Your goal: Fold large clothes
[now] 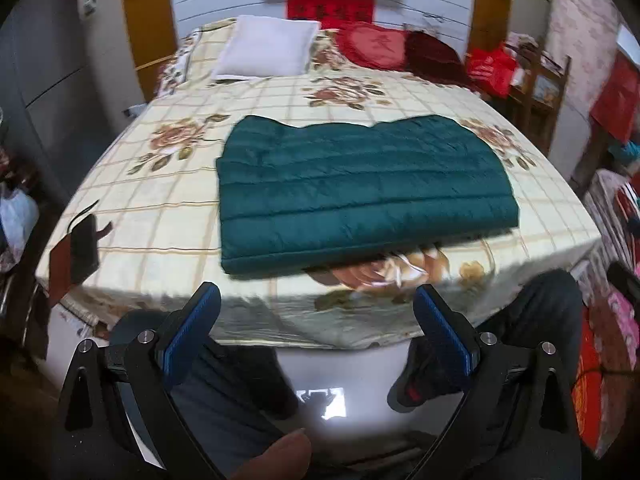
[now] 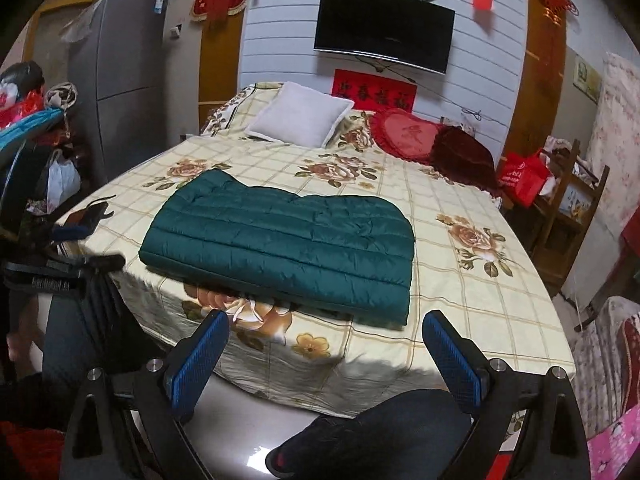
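A dark green quilted jacket [image 1: 360, 192] lies folded into a flat rectangle near the foot of the bed [image 1: 160, 216]. It also shows in the right wrist view [image 2: 288, 240] on the bed [image 2: 480, 304]. My left gripper [image 1: 316, 300] is open and empty, held back off the foot edge, short of the jacket. My right gripper [image 2: 326, 330] is open and empty, also back from the bed's edge, just short of the jacket's near edge.
A white pillow [image 2: 300, 120] and red cushions [image 2: 404, 132] lie at the head. A dark phone [image 1: 82, 248] rests at the bed's left corner. A wooden chair [image 2: 560, 208] stands right, a grey fridge [image 2: 120, 64] left. My legs and shoes [image 1: 424, 384] are below.
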`<state>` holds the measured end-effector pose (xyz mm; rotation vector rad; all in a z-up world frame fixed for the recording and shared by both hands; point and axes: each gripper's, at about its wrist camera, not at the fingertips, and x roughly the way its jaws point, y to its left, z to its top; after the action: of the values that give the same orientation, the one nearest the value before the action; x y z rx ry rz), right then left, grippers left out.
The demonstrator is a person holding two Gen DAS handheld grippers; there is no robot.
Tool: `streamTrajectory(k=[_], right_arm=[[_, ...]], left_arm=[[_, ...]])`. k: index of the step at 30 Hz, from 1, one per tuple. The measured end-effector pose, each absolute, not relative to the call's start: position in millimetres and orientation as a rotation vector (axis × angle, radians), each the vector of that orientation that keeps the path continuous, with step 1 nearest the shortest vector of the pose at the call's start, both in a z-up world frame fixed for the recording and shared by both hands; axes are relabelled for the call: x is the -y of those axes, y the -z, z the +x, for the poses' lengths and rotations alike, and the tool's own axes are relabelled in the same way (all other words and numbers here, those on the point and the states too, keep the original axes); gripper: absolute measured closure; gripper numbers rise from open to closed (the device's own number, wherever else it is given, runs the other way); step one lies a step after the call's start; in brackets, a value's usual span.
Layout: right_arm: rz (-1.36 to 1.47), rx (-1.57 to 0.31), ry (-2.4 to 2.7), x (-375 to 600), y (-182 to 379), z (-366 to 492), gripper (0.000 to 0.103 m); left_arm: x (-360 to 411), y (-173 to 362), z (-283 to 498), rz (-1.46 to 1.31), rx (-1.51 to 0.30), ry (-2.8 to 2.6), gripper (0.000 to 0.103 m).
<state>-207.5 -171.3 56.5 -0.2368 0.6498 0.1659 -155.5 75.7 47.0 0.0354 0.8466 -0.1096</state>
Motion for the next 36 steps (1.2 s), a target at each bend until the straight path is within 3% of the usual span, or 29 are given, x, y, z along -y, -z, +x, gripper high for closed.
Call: streamTrajectory(k=[36], right_arm=[[-0.184, -0.673, -0.201, 171.0, -49.2, -204.5, 0.007]], left_arm=[[-49.4, -40.3, -153.4, 0.066, -0.880, 0.128, 0.006]])
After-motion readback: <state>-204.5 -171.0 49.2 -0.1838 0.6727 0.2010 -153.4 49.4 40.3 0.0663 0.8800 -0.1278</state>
